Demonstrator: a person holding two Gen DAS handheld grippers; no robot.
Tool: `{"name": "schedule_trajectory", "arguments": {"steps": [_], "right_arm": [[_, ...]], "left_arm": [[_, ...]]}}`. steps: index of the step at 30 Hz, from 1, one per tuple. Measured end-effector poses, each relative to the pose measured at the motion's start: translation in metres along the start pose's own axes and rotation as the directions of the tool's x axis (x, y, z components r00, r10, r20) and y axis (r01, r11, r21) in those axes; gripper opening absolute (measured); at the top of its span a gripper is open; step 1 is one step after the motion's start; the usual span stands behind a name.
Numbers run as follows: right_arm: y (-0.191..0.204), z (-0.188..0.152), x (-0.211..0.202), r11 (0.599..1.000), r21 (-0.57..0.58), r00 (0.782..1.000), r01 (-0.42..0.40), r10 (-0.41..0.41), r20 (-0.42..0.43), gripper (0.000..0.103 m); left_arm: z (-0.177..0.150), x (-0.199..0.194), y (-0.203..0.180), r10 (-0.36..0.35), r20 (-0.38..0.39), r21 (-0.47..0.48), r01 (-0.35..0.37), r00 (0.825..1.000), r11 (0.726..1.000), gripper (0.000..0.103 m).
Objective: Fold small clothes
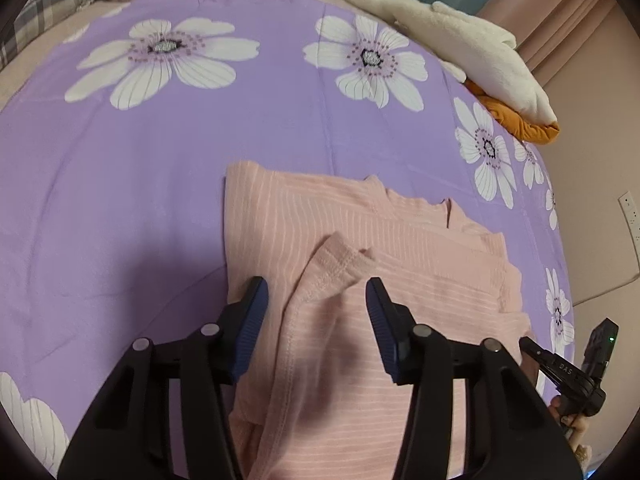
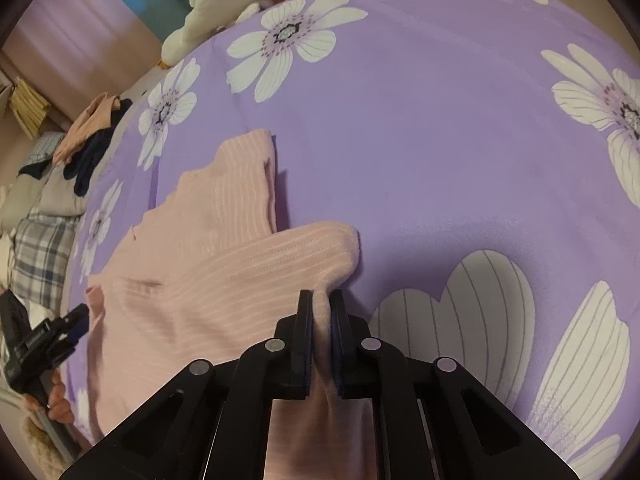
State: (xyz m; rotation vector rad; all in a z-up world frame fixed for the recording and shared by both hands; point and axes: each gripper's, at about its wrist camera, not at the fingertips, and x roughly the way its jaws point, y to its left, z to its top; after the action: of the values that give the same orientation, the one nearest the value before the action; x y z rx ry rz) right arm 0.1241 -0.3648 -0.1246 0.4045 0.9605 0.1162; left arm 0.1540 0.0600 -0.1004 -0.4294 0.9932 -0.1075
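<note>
Bed under a purple sheet printed with large white flowers; a white plush toy with orange parts lies along its far edge; a loose pile of peach and dark clothes sits off the sheet's side; the pink ribbed garment with pale stripes lies near the sheet's near edge, one sleeve folded across its body; left tongs hang over that sleeve, jaws apart, pads clear of the cloth; right tongs are pinched tight on a fold of the pink cloth.
</note>
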Motion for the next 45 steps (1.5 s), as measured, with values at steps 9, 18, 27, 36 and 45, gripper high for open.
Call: {"name": "schedule_trajectory", "arguments": {"steps": [9,18,27,36,45], "right_arm": [[0.006,-0.007,-0.032,1.0,0.006,0.996,-0.023,0.022,0.088,0.008],[0.011,-0.011,-0.041,1.0,0.013,0.995,-0.026,0.025,0.097,0.008],[0.033,-0.011,-0.064,0.999,-0.042,0.986,-0.026,0.033,0.162,0.008],[0.053,-0.007,-0.092,0.994,-0.095,0.972,-0.045,0.066,0.227,0.008],[0.09,0.036,-0.087,0.979,-0.201,0.963,-0.016,0.07,0.262,0.008]], "left_arm": [[0.005,0.013,-0.018,0.044,0.0,0.116,-0.044,0.999,0.992,0.048],[-0.004,0.032,-0.021,0.086,-0.034,0.16,-0.08,0.996,0.984,0.007],[-0.016,-0.036,-0.041,0.047,0.113,0.198,-0.069,0.993,0.978,0.005],[-0.016,-0.099,-0.025,-0.041,0.196,0.104,0.021,0.98,0.994,0.005],[0.007,-0.105,-0.011,-0.042,0.228,0.052,0.03,0.973,0.998,0.005]]}}
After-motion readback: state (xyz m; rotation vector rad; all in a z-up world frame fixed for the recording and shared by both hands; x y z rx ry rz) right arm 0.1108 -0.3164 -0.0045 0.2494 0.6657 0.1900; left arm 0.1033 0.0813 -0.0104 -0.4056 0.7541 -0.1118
